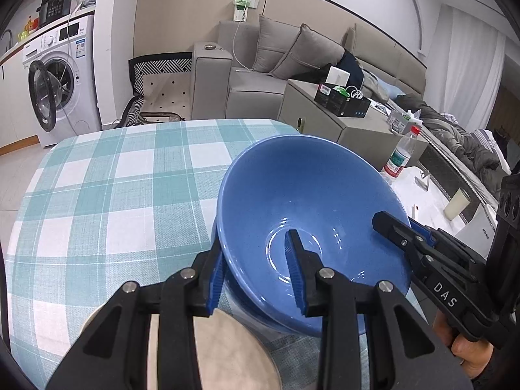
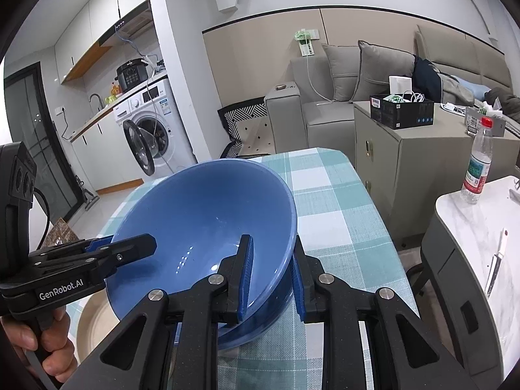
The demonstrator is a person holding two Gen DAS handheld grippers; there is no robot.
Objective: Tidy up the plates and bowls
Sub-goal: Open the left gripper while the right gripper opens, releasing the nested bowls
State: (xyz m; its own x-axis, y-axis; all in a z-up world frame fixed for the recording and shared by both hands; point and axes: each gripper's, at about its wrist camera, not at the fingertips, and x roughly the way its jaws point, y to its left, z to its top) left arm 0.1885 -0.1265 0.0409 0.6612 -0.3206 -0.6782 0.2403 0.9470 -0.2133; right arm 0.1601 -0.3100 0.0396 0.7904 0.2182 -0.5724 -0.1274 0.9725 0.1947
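We hold the left gripper (image 1: pixel 260 269) closed on the left rim of the blue bowl (image 1: pixel 312 195), one blue-padded finger inside the wall and the other outside, the pads pressing the rim between them. We hold the right gripper (image 2: pixel 271 274) clamped in the same way on the opposite rim, one finger inside the bowl and one outside. The bowl is thus carried by both grippers at once, tilted, close above the near part of the table; whether its base touches the cloth we cannot tell. Directly below the left gripper lies a beige plate (image 1: pixel 227 351), flat on the surface and partly hidden by the fingers. The surface is a table covered with a teal-and-white checked tablecloth (image 1: pixel 113 195), which runs away from us to a rounded far edge. To the right of the table stands a white marble-topped side table (image 2: pixel 471 227) bearing a clear water bottle (image 2: pixel 477 162) with a red cap. Behind it is a grey cabinet (image 2: pixel 406 149) with a black box (image 2: pixel 401 110) on top. Farther back a grey sofa (image 1: pixel 247 74) with cushions stands against a beige panelled wall. At the far left a white washing machine (image 1: pixel 58 78), its door open, sits under a counter, and a black cooker (image 1: pixel 55 5) rests on top.
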